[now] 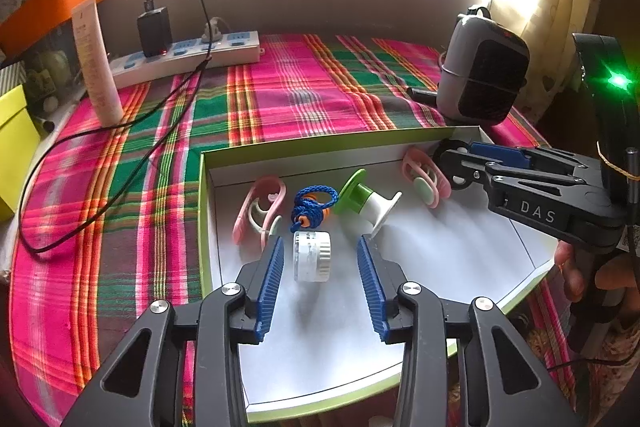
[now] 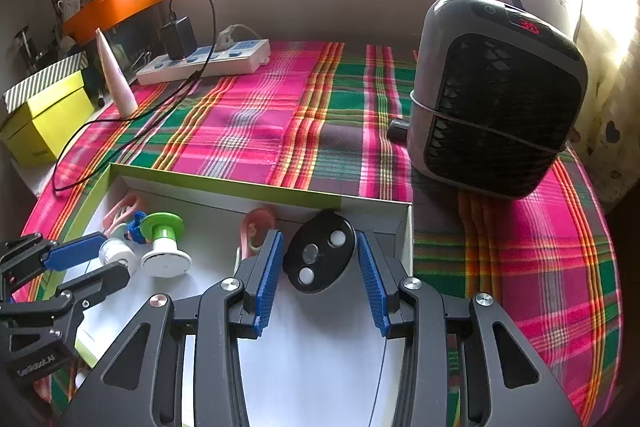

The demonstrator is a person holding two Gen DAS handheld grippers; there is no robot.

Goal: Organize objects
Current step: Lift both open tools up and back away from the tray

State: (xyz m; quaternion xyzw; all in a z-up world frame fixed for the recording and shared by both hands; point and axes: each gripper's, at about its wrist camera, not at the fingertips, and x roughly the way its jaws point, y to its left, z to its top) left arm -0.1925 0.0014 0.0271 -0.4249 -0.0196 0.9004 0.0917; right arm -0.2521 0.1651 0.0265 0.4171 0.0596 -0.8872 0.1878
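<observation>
Green-rimmed white box [image 1: 208, 187] sits on the plaid cloth [image 1: 280, 87], all task items inside it. Left gripper [image 1: 320, 259] hovers over the box floor with blue pads spread wide, a small white ribbed cap [image 1: 312, 255] lying on its side between the fingertips, touching neither pad as far as I can tell. Just beyond it: blue cord bundle [image 1: 312, 205], green-and-white spool [image 1: 366, 201] tipped on its side, pink clip [image 1: 260, 209] near the left wall, second pink clip [image 1: 426, 177] against the back wall. Right gripper [image 2: 320, 259] is at the box's back right corner, pads open around a black oval disc [image 2: 320, 257] with three pale round spots; right pad looks close to its edge, contact unclear, not clamped. Outside the box: grey fan heater [image 2: 496, 95] at the right, power strip [image 1: 188, 61] with black charger [image 1: 154, 31] at the back, upright tube [image 1: 98, 63] at the left
</observation>
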